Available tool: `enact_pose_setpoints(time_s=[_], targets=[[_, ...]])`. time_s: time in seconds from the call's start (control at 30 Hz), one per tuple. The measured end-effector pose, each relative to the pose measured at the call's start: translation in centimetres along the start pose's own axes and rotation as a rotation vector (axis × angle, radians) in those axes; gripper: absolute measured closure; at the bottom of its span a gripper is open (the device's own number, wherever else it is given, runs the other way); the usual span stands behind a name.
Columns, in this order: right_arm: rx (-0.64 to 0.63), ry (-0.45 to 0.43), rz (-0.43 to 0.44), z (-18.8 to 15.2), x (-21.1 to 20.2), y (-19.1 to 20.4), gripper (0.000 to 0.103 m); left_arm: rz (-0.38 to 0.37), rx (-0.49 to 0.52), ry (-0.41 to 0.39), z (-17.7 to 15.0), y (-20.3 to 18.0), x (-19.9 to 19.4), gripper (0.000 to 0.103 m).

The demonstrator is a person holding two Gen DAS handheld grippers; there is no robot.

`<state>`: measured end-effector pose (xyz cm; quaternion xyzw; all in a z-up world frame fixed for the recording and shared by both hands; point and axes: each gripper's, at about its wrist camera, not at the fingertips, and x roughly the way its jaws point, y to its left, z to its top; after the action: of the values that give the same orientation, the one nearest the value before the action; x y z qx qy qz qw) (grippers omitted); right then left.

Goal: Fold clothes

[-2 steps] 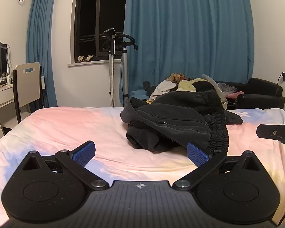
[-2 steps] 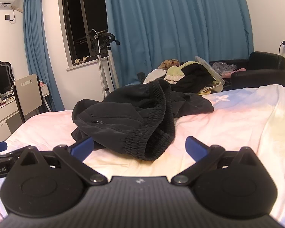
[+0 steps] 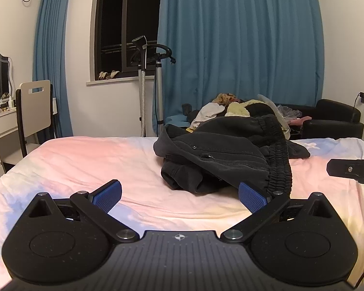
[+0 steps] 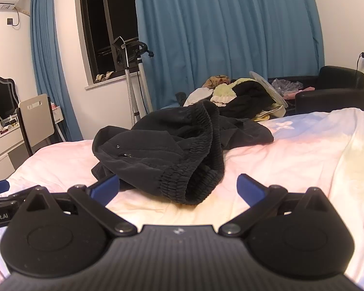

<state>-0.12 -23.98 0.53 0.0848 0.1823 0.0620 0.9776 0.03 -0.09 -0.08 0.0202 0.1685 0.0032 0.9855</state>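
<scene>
Blue curtains (image 3: 242,48) hang across the back of the room, a dark window (image 3: 126,26) to their left, and we're low over a bed (image 3: 85,160) dressed in a pink, blue and pale yellow sheet. Our left gripper (image 3: 180,195) has its jaws spread wide with nothing between the blue pads, just above the sheet. Ahead of it, slightly to the right, sits a crumpled black garment (image 3: 220,155) with an elastic waistband, heaped and unfolded on the bed. Our right gripper (image 4: 178,185) is wide apart too and empty, and from its camera the garment's ribbed waistband (image 4: 201,167) lies right in front, between the two pads but not touching them. Behind the bed we see a pile of mixed clothes (image 4: 233,92), a black armchair (image 4: 335,92) on the right, and a garment steamer stand (image 3: 148,72) by the window.
</scene>
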Motion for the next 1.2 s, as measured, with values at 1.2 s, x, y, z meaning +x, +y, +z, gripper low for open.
enact_pose_setpoints(time_s=[1.2], targets=[[-0.007,0.010,-0.013,-0.10,-0.20,-0.05,0.000,-0.012,0.006,0.001,-0.41,-0.24,0.03,0.000]])
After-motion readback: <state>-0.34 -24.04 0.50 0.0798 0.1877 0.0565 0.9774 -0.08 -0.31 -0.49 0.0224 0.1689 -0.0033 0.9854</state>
